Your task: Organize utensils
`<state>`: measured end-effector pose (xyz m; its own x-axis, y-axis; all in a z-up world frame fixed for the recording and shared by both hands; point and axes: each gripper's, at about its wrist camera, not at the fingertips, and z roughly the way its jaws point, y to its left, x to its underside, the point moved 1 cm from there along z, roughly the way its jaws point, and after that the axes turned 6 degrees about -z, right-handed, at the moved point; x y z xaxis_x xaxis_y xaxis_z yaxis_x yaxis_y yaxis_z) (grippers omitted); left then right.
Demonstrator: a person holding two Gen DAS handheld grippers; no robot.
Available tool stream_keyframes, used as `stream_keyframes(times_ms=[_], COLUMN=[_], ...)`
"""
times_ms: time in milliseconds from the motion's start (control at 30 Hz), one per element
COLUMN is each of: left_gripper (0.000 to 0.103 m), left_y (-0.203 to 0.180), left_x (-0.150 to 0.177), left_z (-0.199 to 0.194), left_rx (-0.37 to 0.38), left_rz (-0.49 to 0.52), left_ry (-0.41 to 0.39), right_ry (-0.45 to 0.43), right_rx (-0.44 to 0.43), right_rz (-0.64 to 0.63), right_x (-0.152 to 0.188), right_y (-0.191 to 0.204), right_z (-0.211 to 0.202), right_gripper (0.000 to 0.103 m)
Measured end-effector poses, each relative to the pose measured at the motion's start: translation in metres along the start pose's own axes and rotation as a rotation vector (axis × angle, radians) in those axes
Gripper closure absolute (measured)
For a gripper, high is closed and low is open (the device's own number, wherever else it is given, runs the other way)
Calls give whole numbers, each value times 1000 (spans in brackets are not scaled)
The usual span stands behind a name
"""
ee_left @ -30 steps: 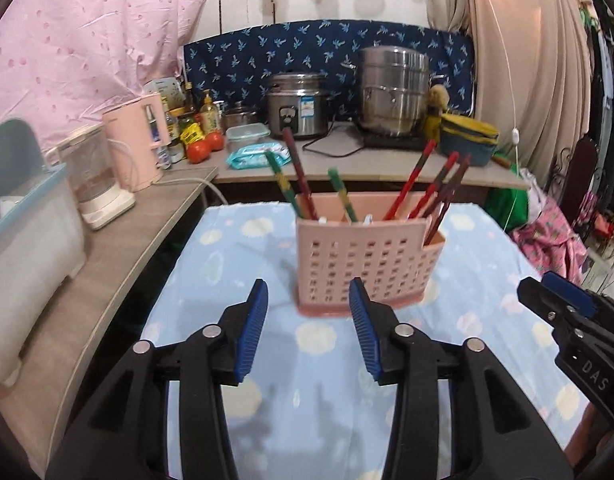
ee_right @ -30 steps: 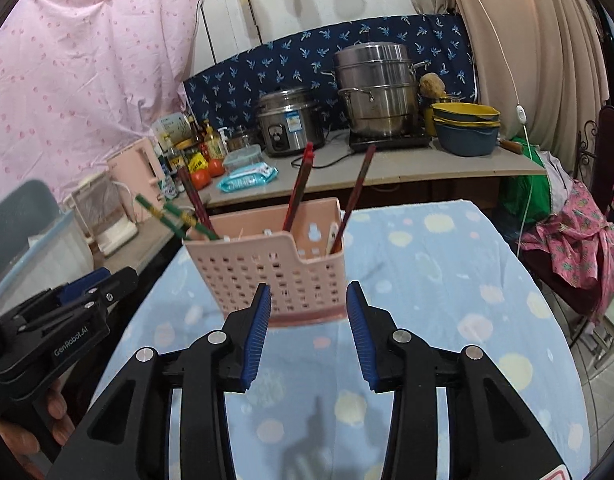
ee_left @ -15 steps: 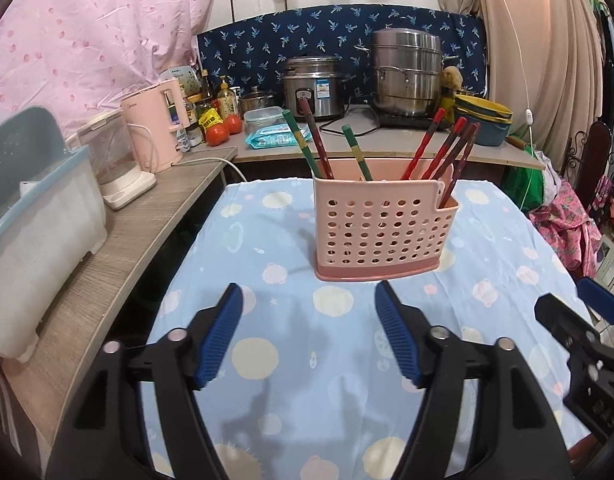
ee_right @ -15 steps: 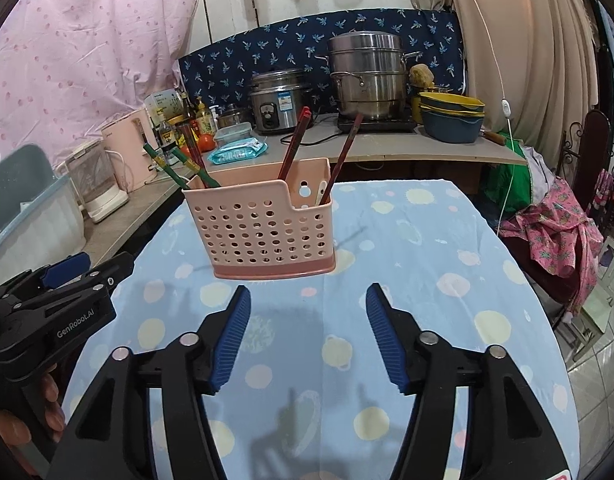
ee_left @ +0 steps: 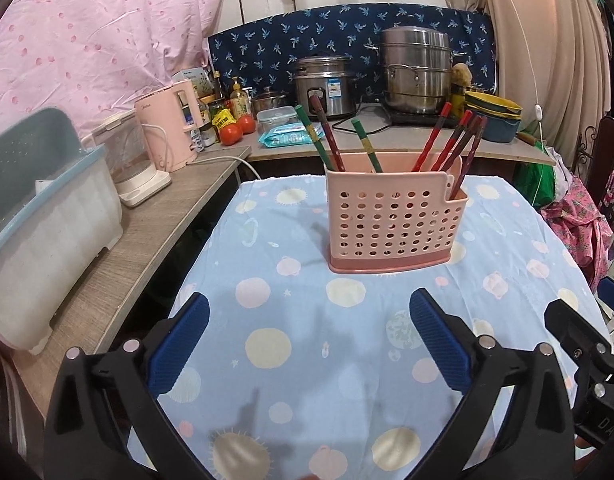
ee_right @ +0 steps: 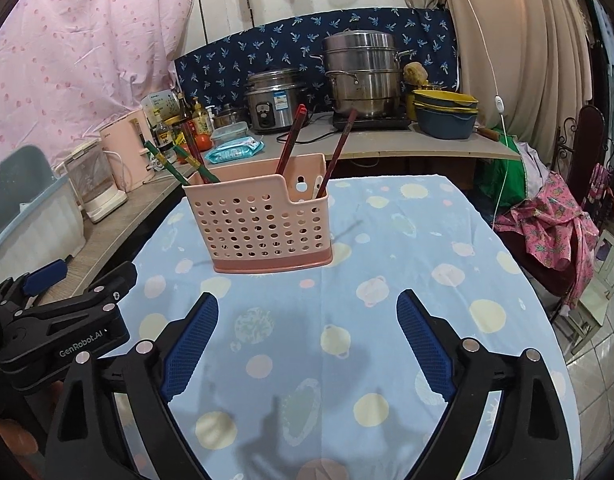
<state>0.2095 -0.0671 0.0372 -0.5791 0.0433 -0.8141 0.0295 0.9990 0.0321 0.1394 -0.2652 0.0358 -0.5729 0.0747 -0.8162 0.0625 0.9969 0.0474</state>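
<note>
A second ago both tools stood close up to the pink utensil basket (ee_left: 395,216), their blue pads narrowly apart; now the left tool (ee_left: 309,344) and the right tool (ee_right: 307,340) have drawn back toward the near edge of the surface (ee_left: 307,360); the jaws of both are opening wide, with only bare cloth between them.

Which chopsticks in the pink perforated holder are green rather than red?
The two green chopsticks with yellow bands, leaning at the pink perforated holder's left end; the red ones cluster right.
</note>
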Motion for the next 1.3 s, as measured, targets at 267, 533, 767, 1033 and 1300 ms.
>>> stream_keyframes(times_ms=[267, 533, 767, 1033, 1300], left_gripper=[7, 7, 7, 7, 7], left_y=[6, 9, 11, 11, 8], left_x=[5, 9, 9, 13, 13], left_z=[0, 2, 1, 3, 4], left_rx=[-14, -22, -24, -23, -20], left_rz=[-18, -26, -30, -27, -24], left_ry=[13, 20, 23, 30, 35], right_ry=[4, 3, 3, 7, 13], right_rx=[18, 24, 35, 42, 43], right_rz=[-4, -7, -16, -23, -25], right_x=[4, 6, 8, 12, 14], right_y=[-2, -3, -2, 0, 2], right_z=[-2, -3, -5, -4, -3], right_gripper=[7, 7, 7, 7, 7])
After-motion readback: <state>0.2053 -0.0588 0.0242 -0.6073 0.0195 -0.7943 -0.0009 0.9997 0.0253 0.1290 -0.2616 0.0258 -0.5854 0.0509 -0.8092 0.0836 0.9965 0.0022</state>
